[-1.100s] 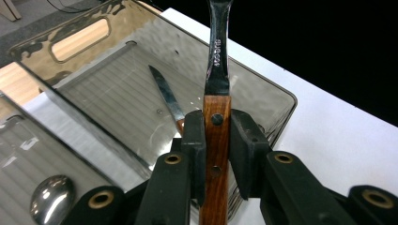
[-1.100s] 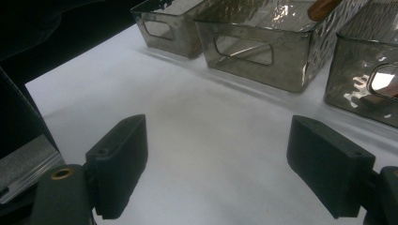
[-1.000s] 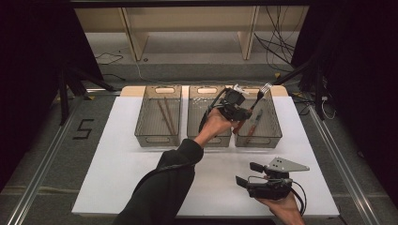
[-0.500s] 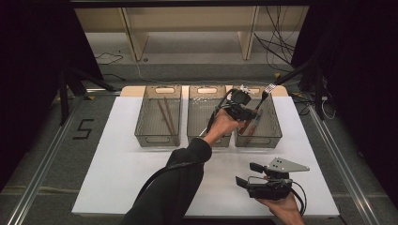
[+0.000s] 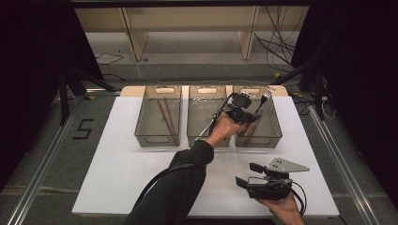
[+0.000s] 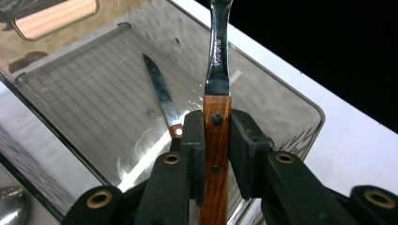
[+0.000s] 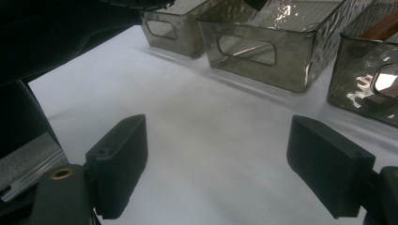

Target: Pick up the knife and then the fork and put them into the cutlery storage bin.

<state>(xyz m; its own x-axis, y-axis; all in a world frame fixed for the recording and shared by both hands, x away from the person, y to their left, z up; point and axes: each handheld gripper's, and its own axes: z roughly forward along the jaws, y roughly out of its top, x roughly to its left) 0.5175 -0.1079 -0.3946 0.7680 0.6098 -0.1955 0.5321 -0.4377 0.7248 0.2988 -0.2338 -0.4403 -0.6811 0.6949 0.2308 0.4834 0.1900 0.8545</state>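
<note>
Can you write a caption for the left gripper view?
Left gripper holds a fork over a bin with a knife.

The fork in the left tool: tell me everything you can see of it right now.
The fork has a reddish-brown wooden handle with two dark rivets and a shiny steel neck stamped with lettering too small to read. The left tool is shut on the handle, a pad on each side. In the high view its tines stick up past the far rim of the right bin, the fork tilted over that bin. Below it in the bin lies a knife, not touching it.
</note>
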